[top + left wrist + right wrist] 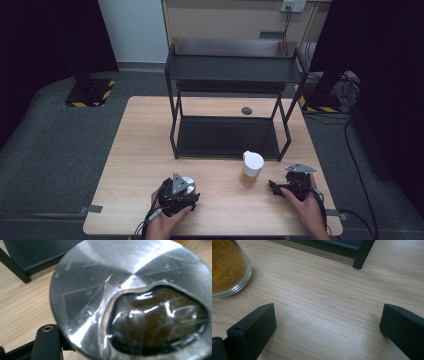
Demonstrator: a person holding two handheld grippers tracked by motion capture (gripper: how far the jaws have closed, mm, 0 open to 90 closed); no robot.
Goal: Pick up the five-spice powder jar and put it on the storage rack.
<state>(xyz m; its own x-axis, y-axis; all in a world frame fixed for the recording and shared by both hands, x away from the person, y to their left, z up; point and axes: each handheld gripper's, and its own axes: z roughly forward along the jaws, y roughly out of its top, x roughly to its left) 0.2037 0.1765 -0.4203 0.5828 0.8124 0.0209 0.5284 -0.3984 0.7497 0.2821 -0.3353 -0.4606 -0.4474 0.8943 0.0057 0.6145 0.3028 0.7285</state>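
My left fingers (186,191) hug the tin (188,184) tight, my right fingers (274,186) rest wide open beside the jar (251,169), so I should lift slowly and straight.

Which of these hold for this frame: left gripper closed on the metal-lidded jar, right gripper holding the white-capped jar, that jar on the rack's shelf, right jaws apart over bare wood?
1. The left gripper is closed on the metal-lidded jar. True.
2. The right gripper holds the white-capped jar. False: its jaws stand apart beside the jar, holding nothing.
3. The white-capped jar stands on the black rack. False: it stands on the table, in front of the rack.
4. The right gripper's jaws are apart over bare wood. True.
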